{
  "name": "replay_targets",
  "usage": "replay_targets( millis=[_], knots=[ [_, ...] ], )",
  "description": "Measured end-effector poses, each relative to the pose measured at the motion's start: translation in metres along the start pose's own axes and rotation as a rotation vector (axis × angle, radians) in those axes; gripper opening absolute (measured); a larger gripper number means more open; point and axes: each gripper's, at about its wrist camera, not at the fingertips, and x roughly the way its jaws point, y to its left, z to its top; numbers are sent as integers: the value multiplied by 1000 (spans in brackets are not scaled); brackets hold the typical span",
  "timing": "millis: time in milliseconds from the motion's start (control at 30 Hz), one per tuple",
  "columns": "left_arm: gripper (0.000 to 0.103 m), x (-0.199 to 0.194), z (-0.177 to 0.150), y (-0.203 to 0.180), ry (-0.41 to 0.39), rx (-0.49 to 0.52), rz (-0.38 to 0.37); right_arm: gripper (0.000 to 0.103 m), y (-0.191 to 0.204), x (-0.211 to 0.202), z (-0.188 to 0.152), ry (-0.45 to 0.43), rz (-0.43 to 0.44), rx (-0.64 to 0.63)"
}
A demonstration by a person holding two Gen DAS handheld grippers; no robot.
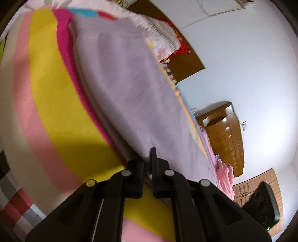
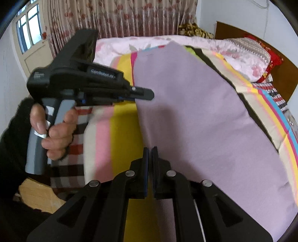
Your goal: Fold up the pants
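Note:
Lilac pants [image 2: 195,111] lie flat and lengthwise on a bed with a striped cover [image 2: 123,130]. In the left wrist view the pants [image 1: 130,93] run away from my left gripper [image 1: 147,158], which is shut on their near edge, with fabric showing between the fingers. The right wrist view shows that left gripper [image 2: 147,95] held in a hand [image 2: 55,128], its tip on the pants' left edge. My right gripper [image 2: 150,150] sits further along the same edge. Its jaws stand almost together on the cloth, and the pinched part is hidden.
A pink floral quilt [image 2: 149,42] is bunched at the far end of the bed. Red patterned pillows [image 2: 270,61] lean on a wooden headboard [image 2: 285,78] at the right. A curtain [image 2: 121,16] and a door [image 2: 31,37] stand behind. A wooden cabinet [image 1: 223,134] stands against the wall.

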Motion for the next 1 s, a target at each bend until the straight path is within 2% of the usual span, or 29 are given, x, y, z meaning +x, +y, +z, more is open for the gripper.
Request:
replay_targets(
  millis=[67, 100, 133, 200, 267, 300, 367, 400, 500, 633, 667, 733, 767, 833, 900, 967, 1000],
  knots=[
    [12, -4, 1, -2, 1, 16, -4, 28, 3, -2, 1, 17, 16, -8],
    [27, -7, 1, -5, -4, 26, -7, 45, 4, -7, 1, 33, 41, -12],
    [51, -12, 1, -10, -12, 37, -17, 52, 5, -13, 0, 35, 59, -12],
    [71, -24, 1, -21, -33, 65, -39, 52, 3, -38, -6, -4, 68, -24],
    [74, -30, -2, -29, -35, 89, -15, 52, -6, -55, -14, -27, 59, -6],
    [78, -32, -5, -33, -42, 103, 31, 52, -17, -66, -23, -45, 52, 33],
    [78, -38, -11, -43, -119, 147, 203, 52, -31, -74, -36, -56, 53, 96],
    [78, -41, -14, -47, -154, 170, 240, 52, -39, -75, -44, -57, 60, 142],
    [78, -42, -19, -64, -176, 232, 231, 52, -39, -66, -54, -32, 69, 165],
    [79, -14, -34, -105, -95, 426, 227, 52, -20, -57, -48, -46, 103, 127],
    [79, -1, -39, -112, -59, 472, 248, 52, -15, -51, -46, -36, 115, 111],
    [79, 20, -44, -110, -3, 487, 317, 55, -10, -36, -48, 29, 147, 107],
    [79, 27, -46, -103, 13, 482, 349, 57, -8, -38, -50, 5, 146, 94],
    [79, 28, -44, -101, 17, 495, 374, 56, -10, -44, -51, 18, 173, 100],
    [79, 22, -34, -105, 3, 472, 357, 56, -20, -62, -52, -2, 193, 114],
    [82, 15, -20, -118, -48, 499, 359, 67, -40, -80, -50, -54, 143, 139],
    [85, 15, -11, -126, -70, 522, 361, 69, -57, -87, -49, -81, 81, 172]
  ],
)
